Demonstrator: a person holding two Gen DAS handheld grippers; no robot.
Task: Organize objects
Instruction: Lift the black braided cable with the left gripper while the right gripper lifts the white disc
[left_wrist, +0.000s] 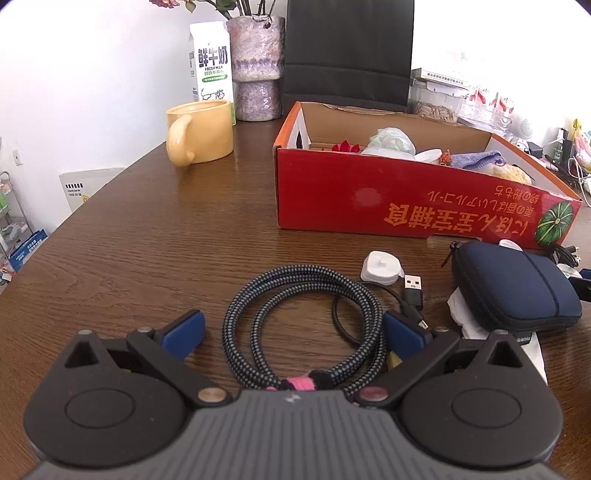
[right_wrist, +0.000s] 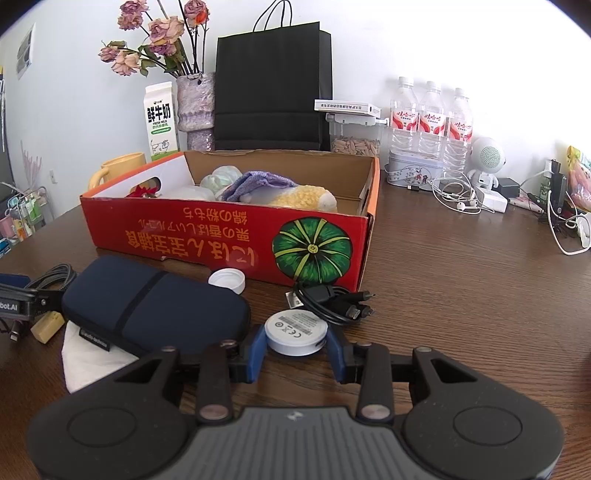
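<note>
My left gripper (left_wrist: 293, 332) is open, its blue fingers on either side of a coiled braided cable (left_wrist: 306, 325) lying on the wooden table. A white charger puck (left_wrist: 382, 266) and a black USB plug (left_wrist: 413, 288) lie just beyond. My right gripper (right_wrist: 297, 347) is shut on a round white disc (right_wrist: 297, 332) at table level. A navy zip pouch (right_wrist: 147, 302) lies to its left and also shows in the left wrist view (left_wrist: 517, 288). The red cardboard box (right_wrist: 229, 236) behind holds cloths and a yellow plush.
A black cable bundle (right_wrist: 332, 299) and white cap (right_wrist: 227, 280) lie by the box. A yellow mug (left_wrist: 199, 131), milk carton (left_wrist: 212, 61), vase (left_wrist: 256, 70) and black bag (right_wrist: 273, 85) stand behind. Water bottles (right_wrist: 430, 118), earphones and chargers are at the right.
</note>
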